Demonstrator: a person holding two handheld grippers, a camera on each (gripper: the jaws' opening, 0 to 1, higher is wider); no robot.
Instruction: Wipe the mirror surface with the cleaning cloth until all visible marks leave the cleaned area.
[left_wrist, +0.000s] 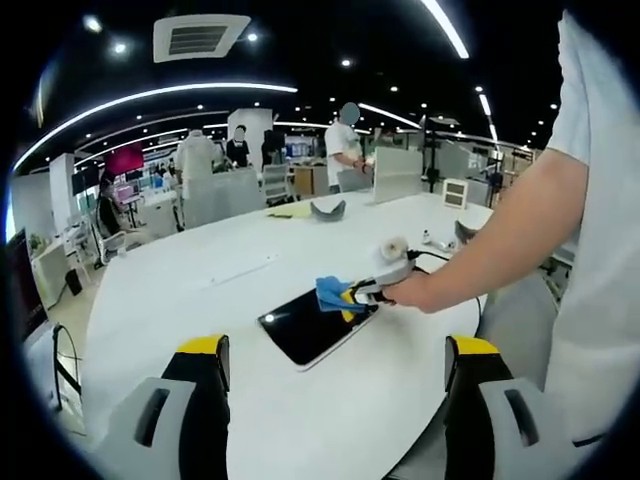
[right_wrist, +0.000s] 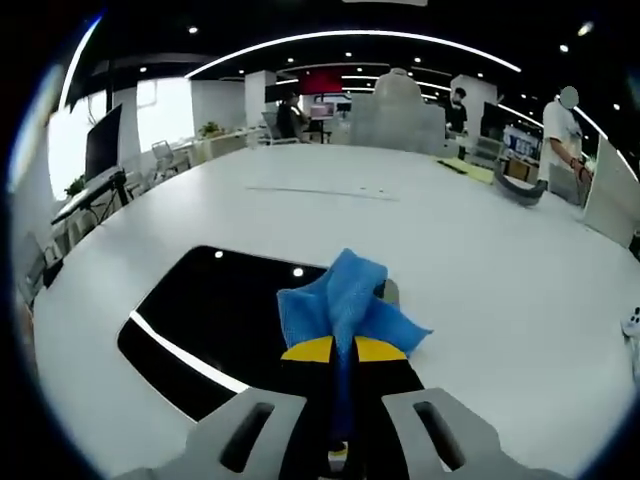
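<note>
A dark rectangular mirror (left_wrist: 312, 325) lies flat on the white table (left_wrist: 200, 290). In the left gripper view, a person's hand holds my right gripper (left_wrist: 347, 297), shut on a blue cleaning cloth (left_wrist: 331, 293) at the mirror's right edge. The right gripper view shows the blue cloth (right_wrist: 342, 305) pinched between the yellow-tipped jaws of the right gripper (right_wrist: 338, 350), resting at the edge of the mirror (right_wrist: 215, 320). My left gripper (left_wrist: 335, 360) hovers above the table's near side, open, nothing between its fingers.
Small white items (left_wrist: 432, 238) and a grey curved object (left_wrist: 328, 209) sit farther back on the table. A yellow sheet (right_wrist: 470, 170) lies at the far side. People stand beyond the table, with desks, chairs and monitors around the office.
</note>
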